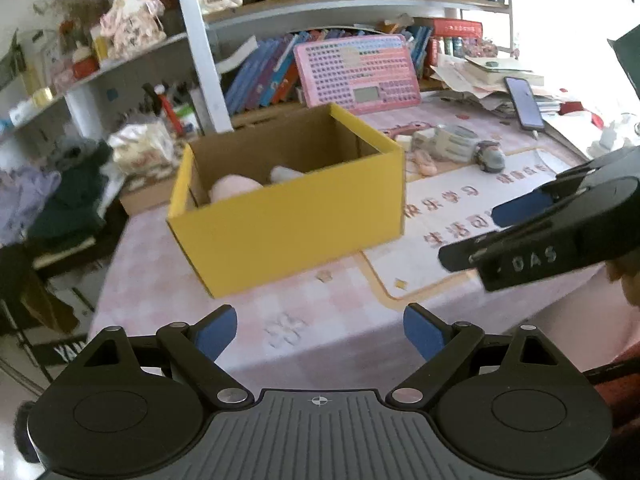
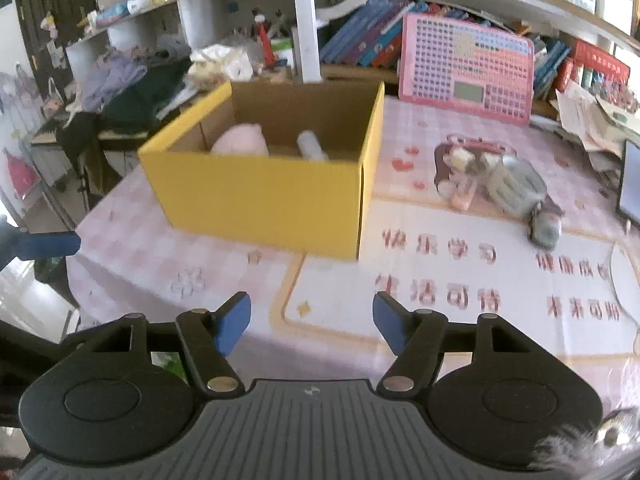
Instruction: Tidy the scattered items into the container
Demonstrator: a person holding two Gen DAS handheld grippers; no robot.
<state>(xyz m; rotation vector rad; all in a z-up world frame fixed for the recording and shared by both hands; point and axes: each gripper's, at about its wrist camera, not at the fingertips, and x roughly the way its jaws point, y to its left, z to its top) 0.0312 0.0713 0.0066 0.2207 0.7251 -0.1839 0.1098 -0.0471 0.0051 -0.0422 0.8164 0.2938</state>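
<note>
Right wrist view: scattered items (image 2: 500, 184) lie ahead and to the right of the right gripper (image 2: 311, 322), well apart from it, on the checked tablecloth (image 2: 132, 240) just beside the yellow box (image 2: 260, 196). Right gripper is nearer to them than the left gripper (image 1: 320, 336), which faces the box front w/ the pile far off to its right. Both grippers are empty, jaws apart; left spread wide, right at a middling gap.

Pile's biggest piece, a grey-green soft pouch (image 2: 516, 188), runs w/ its long axis diagonally, far-left to near-right, ending in a small grey lump (image 2: 544, 228). Beside it a pink-rimmed dark tray (image 2: 444, 160) and a small peach piece (image 2: 462, 200); blur hides detail. Box already holds a pink soft thing (image 2: 240, 142) and a white tube-like thing (image 2: 310, 144).

Judgement: the next reach is probably the right gripper's, forward-right, jaws set across the pouch's narrow side.
</note>
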